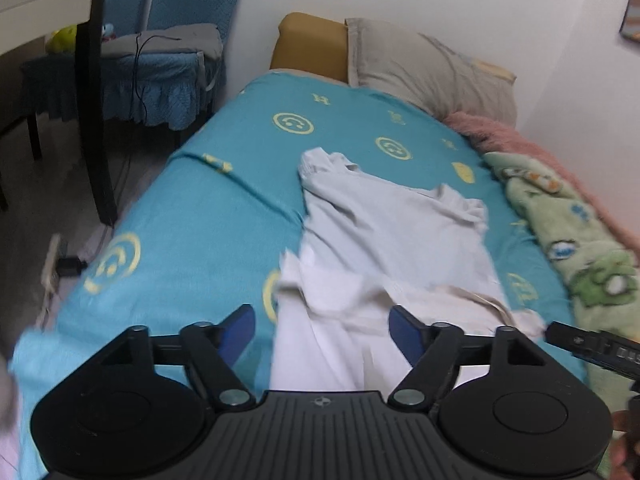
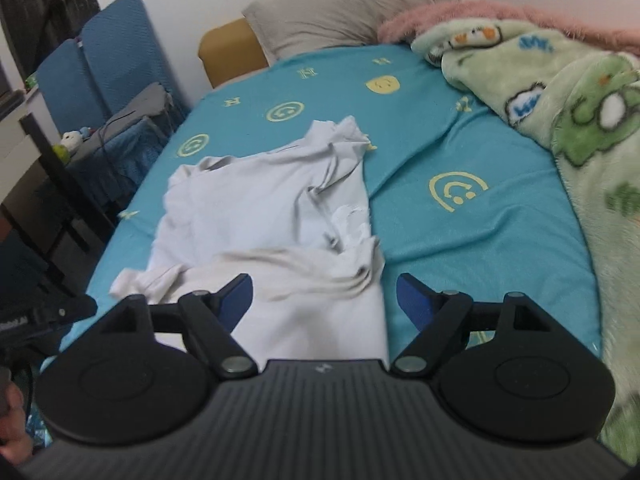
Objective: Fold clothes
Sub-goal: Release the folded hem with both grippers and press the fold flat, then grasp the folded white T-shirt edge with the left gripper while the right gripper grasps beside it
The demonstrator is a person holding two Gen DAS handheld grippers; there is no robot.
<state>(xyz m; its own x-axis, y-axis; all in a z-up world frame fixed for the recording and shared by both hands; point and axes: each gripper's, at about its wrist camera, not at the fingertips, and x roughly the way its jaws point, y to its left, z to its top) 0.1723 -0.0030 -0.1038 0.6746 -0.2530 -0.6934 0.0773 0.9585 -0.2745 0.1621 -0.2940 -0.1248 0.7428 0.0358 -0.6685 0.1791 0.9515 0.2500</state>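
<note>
The near end of the white shirt (image 1: 384,240) is hidden under the black gripper body at the bottom of both pictures, so its hem cannot be seen. The shirt lies rumpled in the middle of the bed (image 1: 192,208), on a blue sheet with yellow smiley faces. Some small yellow letters are on the sheet too, and they look like an "H", but they are hard to read. The left gripper (image 1: 322,332) has its blue-tipped fingers wide apart above the shirt, holding nothing. The right gripper (image 2: 324,302) is spread wide as well, over the shirt's right edge, and it holds nothing. In the left wrist picture the other gripper pokes in at the lower right edge with tiny writing on it, too blurry to read. A grey pillow (image 2: 352,4) sits at the top of the bed. A green fuzzy blanket (image 2: 580,128) with cartoon animals lies along the right side, with a pink one (image 2: 460,14) behind it. A blue chair (image 1: 168,60) stands at the upper left, with a black cord hanging over it.
</note>
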